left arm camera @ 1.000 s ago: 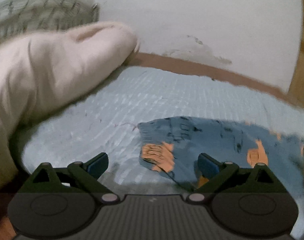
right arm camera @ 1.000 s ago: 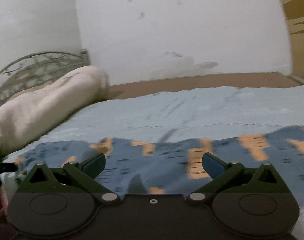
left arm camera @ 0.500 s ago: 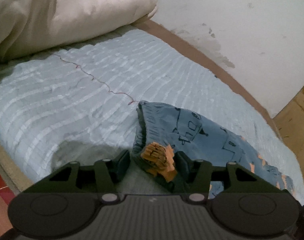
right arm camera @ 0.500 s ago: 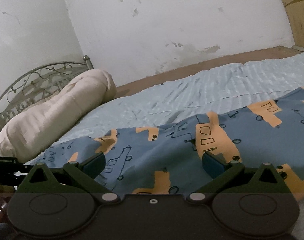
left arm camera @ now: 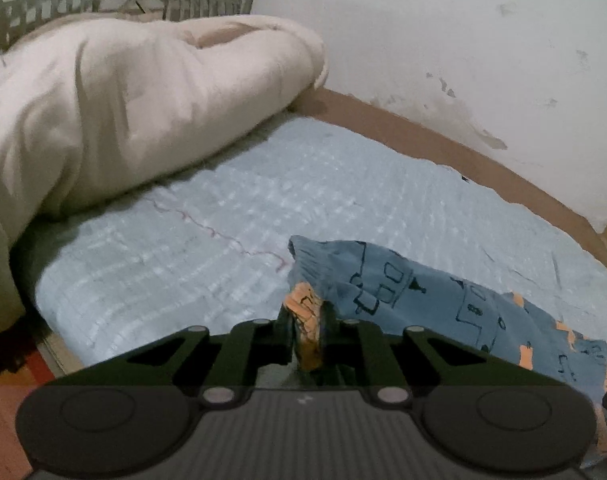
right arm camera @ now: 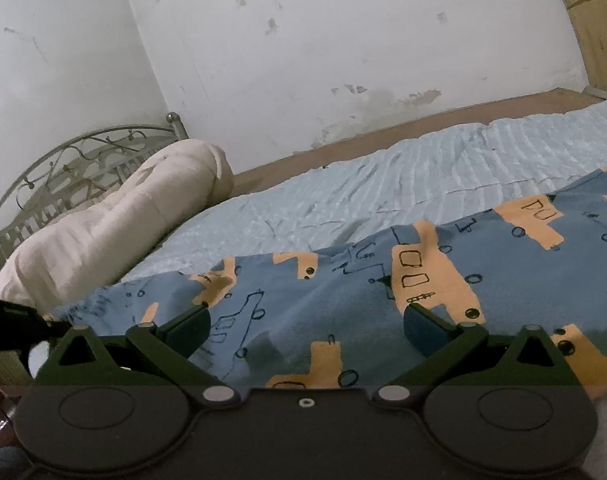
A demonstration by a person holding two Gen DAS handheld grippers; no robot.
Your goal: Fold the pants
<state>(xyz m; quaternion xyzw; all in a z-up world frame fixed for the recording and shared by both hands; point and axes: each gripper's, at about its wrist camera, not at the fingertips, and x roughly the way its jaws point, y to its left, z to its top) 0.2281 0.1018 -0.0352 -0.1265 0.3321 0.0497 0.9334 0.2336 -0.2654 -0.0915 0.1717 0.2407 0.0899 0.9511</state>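
My left tongs (left arm camera: 308, 330) have just been closing, and their pads now pinch a bunched orange-and-blue corner of the pants (left arm camera: 387, 280), lifted a little off the pale blue bedspread (left arm camera: 231, 216). The rest of the pants trails away to the right across the bed. My right tongs (right arm camera: 305, 326) stand wide apart above the spread pants (right arm camera: 383, 280), nothing gripped between them. A cream duvet (left arm camera: 135, 104) lies rolled at the head of the bed, well apart from the pants.
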